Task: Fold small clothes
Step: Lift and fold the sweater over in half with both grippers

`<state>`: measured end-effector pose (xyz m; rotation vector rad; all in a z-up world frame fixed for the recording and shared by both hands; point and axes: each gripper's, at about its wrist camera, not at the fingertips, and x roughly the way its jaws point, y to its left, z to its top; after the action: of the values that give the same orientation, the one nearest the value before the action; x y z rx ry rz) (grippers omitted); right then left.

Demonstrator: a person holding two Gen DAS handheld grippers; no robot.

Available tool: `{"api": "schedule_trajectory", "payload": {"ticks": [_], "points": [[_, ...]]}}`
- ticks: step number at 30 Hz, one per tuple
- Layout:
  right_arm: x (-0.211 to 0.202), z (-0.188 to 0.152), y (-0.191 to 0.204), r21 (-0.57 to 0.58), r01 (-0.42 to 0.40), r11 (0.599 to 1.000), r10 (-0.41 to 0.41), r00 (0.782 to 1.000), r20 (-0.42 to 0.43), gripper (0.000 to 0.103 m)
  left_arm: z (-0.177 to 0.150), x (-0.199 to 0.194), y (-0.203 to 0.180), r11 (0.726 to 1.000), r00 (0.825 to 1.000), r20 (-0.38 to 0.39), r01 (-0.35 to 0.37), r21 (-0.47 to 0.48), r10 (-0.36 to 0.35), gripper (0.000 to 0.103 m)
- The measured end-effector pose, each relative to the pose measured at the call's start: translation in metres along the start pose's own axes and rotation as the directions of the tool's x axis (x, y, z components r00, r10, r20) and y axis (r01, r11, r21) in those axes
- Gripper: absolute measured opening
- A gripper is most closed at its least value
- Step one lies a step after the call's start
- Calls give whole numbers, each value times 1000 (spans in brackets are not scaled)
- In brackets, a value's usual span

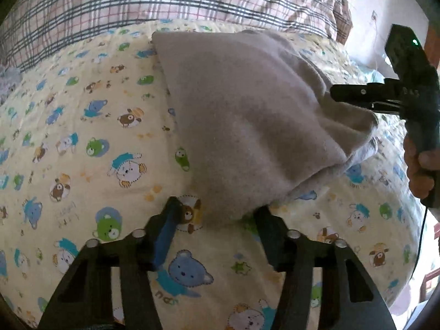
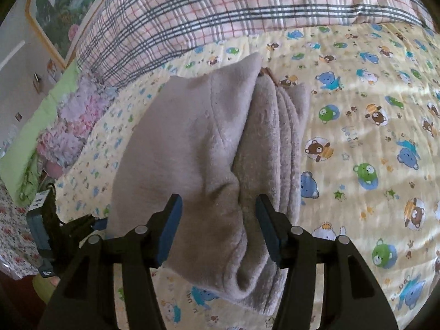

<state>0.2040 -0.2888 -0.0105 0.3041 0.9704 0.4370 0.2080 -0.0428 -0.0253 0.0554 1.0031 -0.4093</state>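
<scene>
Parted right gripper point(image 2: 218, 214) straddling folded beige garment point(image 2: 192, 137) edge (untouched), bear-print quilt point(image 2: 357, 110) around.

Soft daylight dapples the bedsheet point(image 2: 371, 126) at right — fisheye edges bend darkly, with slight blur throughout.

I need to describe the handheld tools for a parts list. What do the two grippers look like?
Both are matte black plastic with triangular cut-outs, silver pins at the joints and blue pads inside the fingers. The left gripper and right gripper match. The right one's black handle shows a green light and a trailing black cable.
</scene>
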Motion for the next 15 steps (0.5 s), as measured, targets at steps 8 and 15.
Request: {"api": "schedule_trajectory", "payload": {"ticks": [8, 15], "points": [[14, -11, 11, -62, -1, 998, -4, 997, -82, 12, 1, -3, 17, 994, 999, 29, 36, -102, -33, 34], [-65, 0, 20, -23, -115, 993, 117, 982, 148, 10, 2, -8, 6, 997, 999, 40, 25, -80, -21, 20]]}}
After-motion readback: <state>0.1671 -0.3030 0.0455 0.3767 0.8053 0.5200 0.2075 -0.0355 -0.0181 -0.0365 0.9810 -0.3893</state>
